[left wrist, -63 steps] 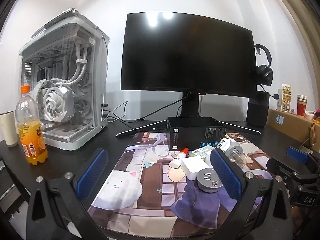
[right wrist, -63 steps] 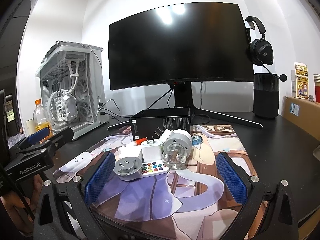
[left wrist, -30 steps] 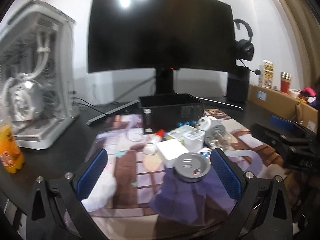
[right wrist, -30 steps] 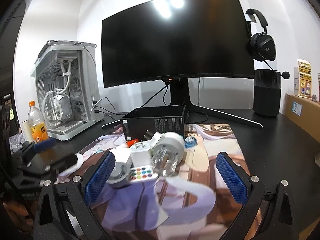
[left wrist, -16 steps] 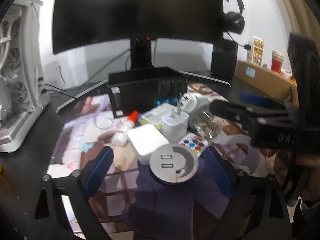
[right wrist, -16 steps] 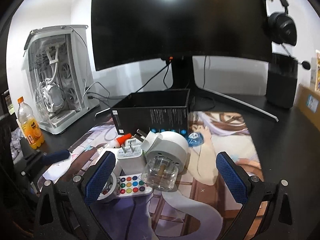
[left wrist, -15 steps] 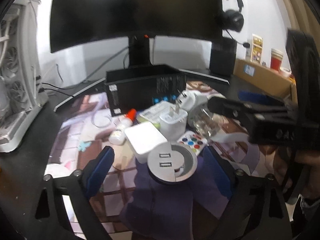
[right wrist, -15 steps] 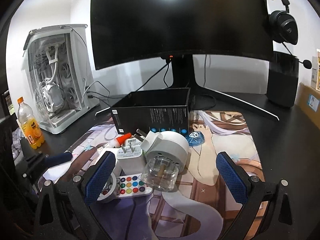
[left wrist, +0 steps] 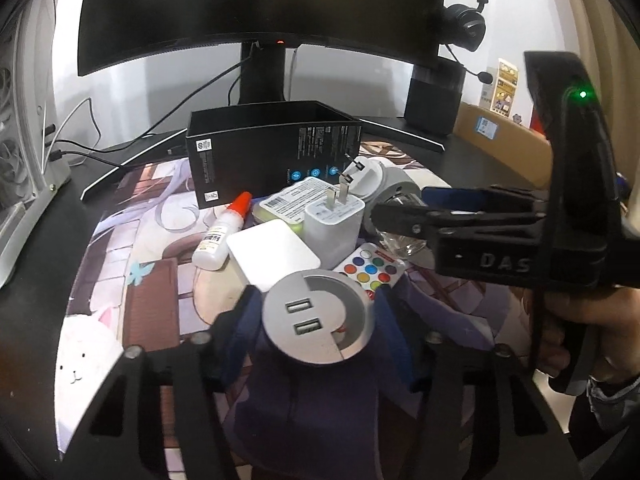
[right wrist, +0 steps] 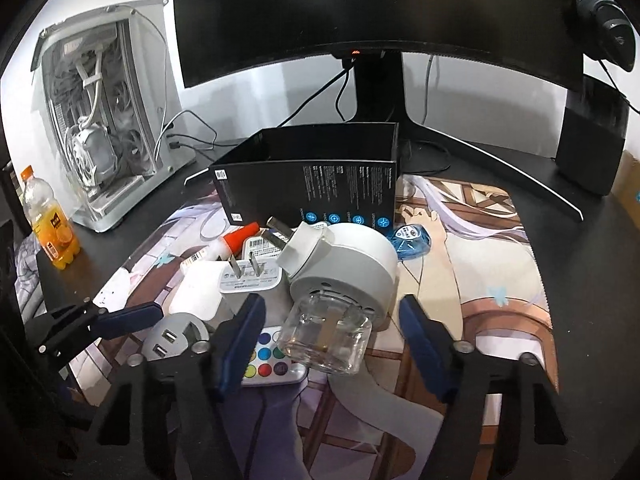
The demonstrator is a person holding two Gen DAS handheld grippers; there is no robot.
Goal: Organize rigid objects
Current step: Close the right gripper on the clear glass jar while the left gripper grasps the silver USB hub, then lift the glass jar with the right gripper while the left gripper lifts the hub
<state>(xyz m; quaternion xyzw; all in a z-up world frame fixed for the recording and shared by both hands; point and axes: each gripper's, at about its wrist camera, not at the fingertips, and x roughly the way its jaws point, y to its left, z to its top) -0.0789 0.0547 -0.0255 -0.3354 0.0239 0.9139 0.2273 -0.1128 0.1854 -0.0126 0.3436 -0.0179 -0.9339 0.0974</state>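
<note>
A pile of small items lies on the picture mat in front of an open black box (left wrist: 272,152). A round grey USB hub (left wrist: 316,312) sits between the pads of my left gripper (left wrist: 318,320); its jaws are closing and the pads lie against the hub's sides. My right gripper (right wrist: 330,340) straddles a clear glass jar (right wrist: 324,340); its jaws are closing too, with a gap left on each side. A white charger (left wrist: 334,220), a flat white block (left wrist: 272,252), a colour-button remote (left wrist: 370,268), a glue bottle (left wrist: 220,236) and a round white plug adapter (right wrist: 344,264) crowd around them.
A big monitor (right wrist: 360,8) stands behind the box, with a white PC case (right wrist: 108,120) and an orange drink bottle (right wrist: 50,224) on the left. A black speaker (right wrist: 592,140) and a cardboard box (left wrist: 500,144) stand on the right. A person's hand (left wrist: 580,332) holds the right gripper.
Both grippers came forward and tipped down onto the pile. Their jaws narrowed from wide open, the left around the USB hub and the right around the glass jar.
</note>
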